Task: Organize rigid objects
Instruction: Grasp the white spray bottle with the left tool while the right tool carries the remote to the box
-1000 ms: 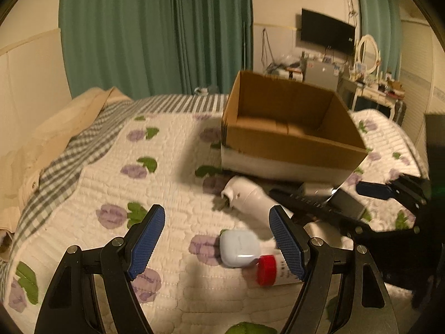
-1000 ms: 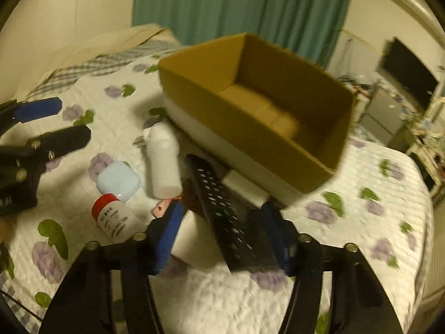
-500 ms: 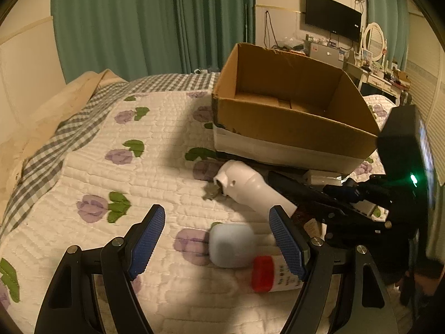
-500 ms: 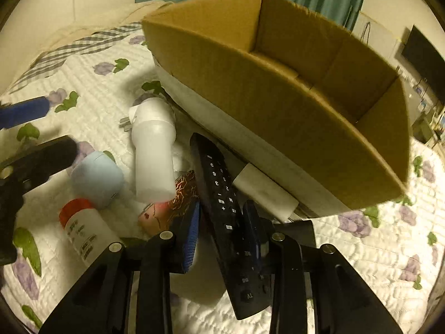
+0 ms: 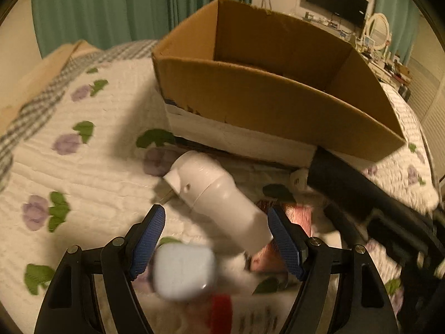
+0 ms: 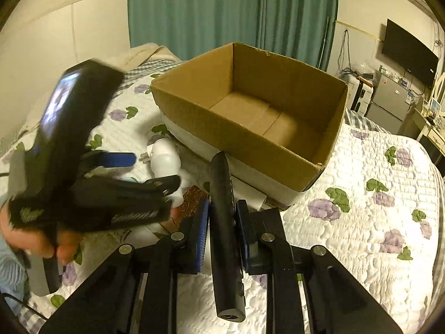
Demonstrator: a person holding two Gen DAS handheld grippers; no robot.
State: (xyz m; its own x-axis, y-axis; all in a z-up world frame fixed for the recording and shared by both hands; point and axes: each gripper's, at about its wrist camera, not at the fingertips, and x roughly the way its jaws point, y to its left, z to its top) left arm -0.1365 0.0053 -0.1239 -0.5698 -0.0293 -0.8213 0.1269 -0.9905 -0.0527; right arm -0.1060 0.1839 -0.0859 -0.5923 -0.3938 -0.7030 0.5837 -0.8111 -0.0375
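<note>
An open cardboard box [image 5: 278,105] stands on the quilted bed; it also shows in the right wrist view [image 6: 250,139], with nothing inside. My right gripper [image 6: 222,214] is shut on a black remote control [image 6: 224,222], lifted off the bed and pointing toward the box; the remote also shows in the left wrist view [image 5: 350,186]. My left gripper [image 5: 215,236] is open, low over a white cylindrical device [image 5: 219,200] and a pale blue case [image 5: 185,274]. A red-capped bottle [image 5: 222,314] lies at the bottom edge.
A pink-brown flat item [image 5: 278,239] lies under the white device. The left hand-held gripper [image 6: 105,186] fills the left of the right wrist view. Green curtains, a TV and a cluttered desk stand beyond the bed.
My right gripper closed on the remote and lifted it off the bed. My left gripper moved forward and down toward the white device and the blue case.
</note>
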